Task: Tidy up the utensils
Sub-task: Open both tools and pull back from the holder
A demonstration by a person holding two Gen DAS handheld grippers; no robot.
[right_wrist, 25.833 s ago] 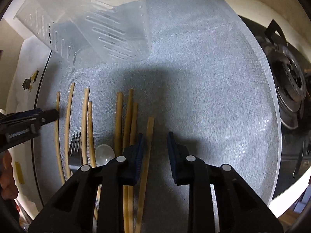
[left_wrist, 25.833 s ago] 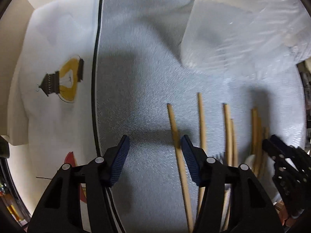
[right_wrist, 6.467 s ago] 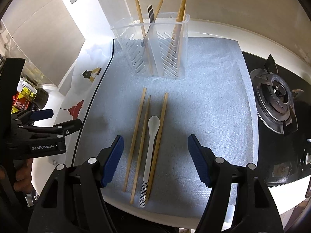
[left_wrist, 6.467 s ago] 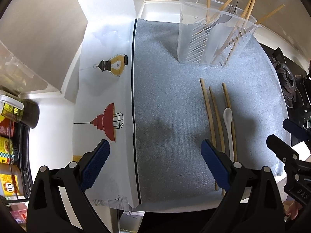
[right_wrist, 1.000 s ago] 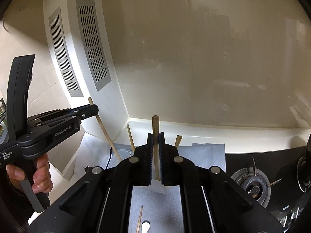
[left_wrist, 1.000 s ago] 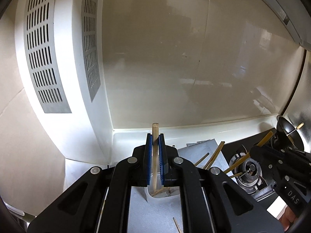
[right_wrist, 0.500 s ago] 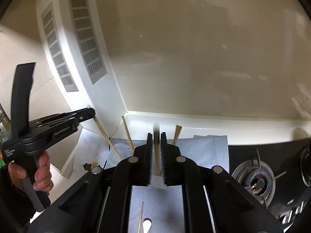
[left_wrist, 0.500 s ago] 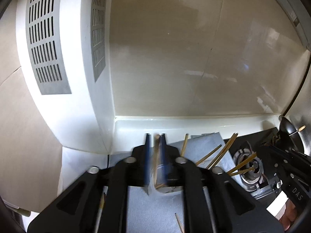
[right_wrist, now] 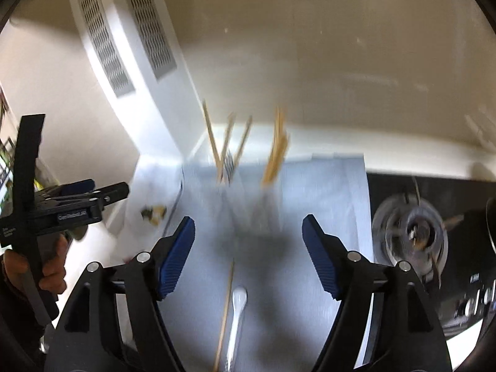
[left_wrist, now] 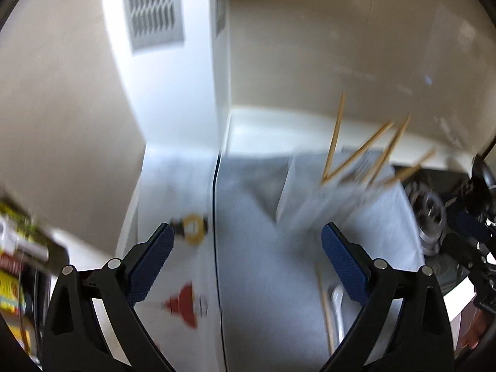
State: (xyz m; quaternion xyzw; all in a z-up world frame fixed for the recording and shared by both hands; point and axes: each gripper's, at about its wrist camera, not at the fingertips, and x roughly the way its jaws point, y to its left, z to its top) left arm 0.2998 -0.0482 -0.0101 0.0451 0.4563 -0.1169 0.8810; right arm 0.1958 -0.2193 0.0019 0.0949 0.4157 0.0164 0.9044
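A clear plastic utensil holder (right_wrist: 251, 204) stands on the grey mat (right_wrist: 325, 192), blurred, with several wooden chopsticks (right_wrist: 276, 152) and a fork (right_wrist: 230, 162) sticking up from it; it also shows in the left wrist view (left_wrist: 322, 195) with its chopsticks (left_wrist: 334, 136). One chopstick (right_wrist: 225, 307) and a white spoon (right_wrist: 237, 313) lie on the mat in front of the holder. My right gripper (right_wrist: 248, 251) is open and empty above them. My left gripper (left_wrist: 246, 257) is open and empty, left of the holder; the right wrist view shows it (right_wrist: 93, 198) in a hand.
A gas stove burner (right_wrist: 412, 229) sits right of the mat. A white printed cloth (left_wrist: 186, 238) lies left of the mat. A white vented wall panel (right_wrist: 136, 24) and a beige backsplash rise behind. Jars and packets (left_wrist: 12, 248) stand at the far left.
Both grippers have opened and let go of their chopsticks, which now stand in the holder. Both views have tilted down and pulled back toward the mat.
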